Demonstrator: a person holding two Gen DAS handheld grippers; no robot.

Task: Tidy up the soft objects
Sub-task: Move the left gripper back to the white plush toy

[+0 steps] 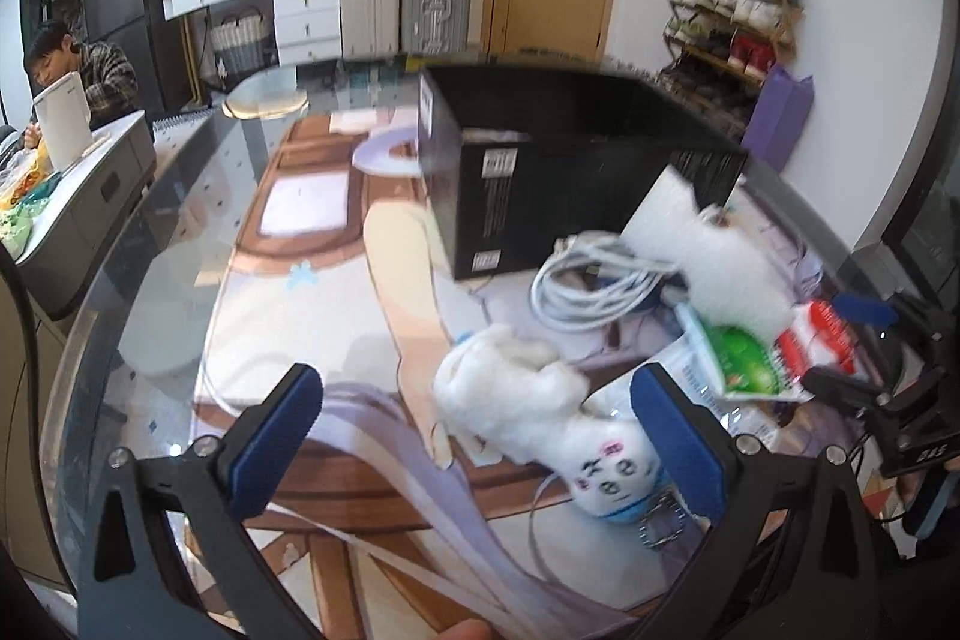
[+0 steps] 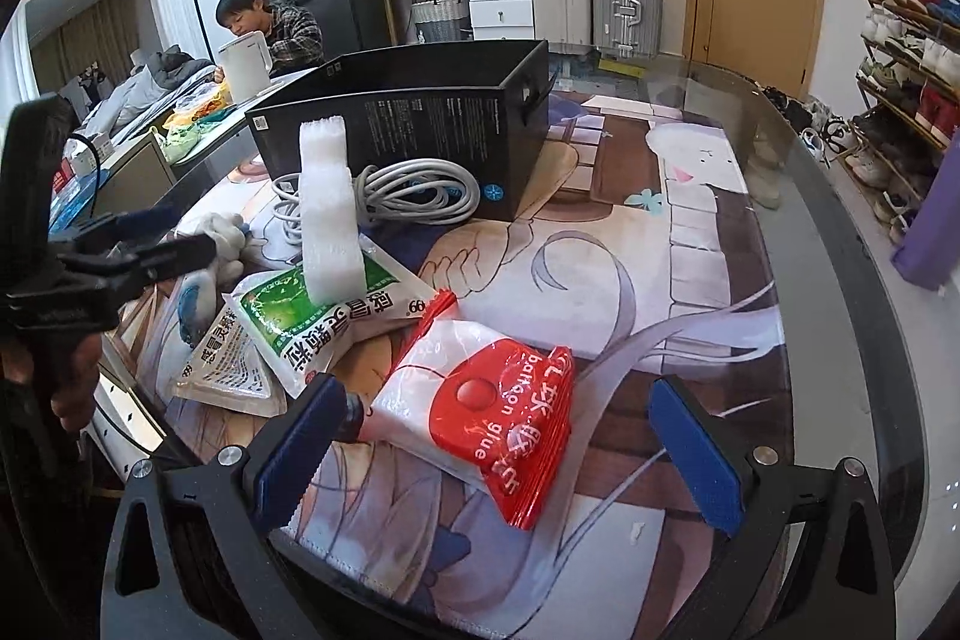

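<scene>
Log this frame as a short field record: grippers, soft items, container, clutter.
left hand-held gripper: open, white plush toy between its fingers, not clamped
right hand-held gripper: open over red-and-white packet
container: black box, open top
other soft items: white foam block, green-and-white pouch
clutter: coiled white cable
surface: printed mat

White plush toy beside black box

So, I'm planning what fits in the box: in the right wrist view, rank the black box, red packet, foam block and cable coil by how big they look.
1. Black box
2. Red packet, though it's nearest the camera, which inflates it
3. Foam block and cable coil: too alike to rank
</scene>
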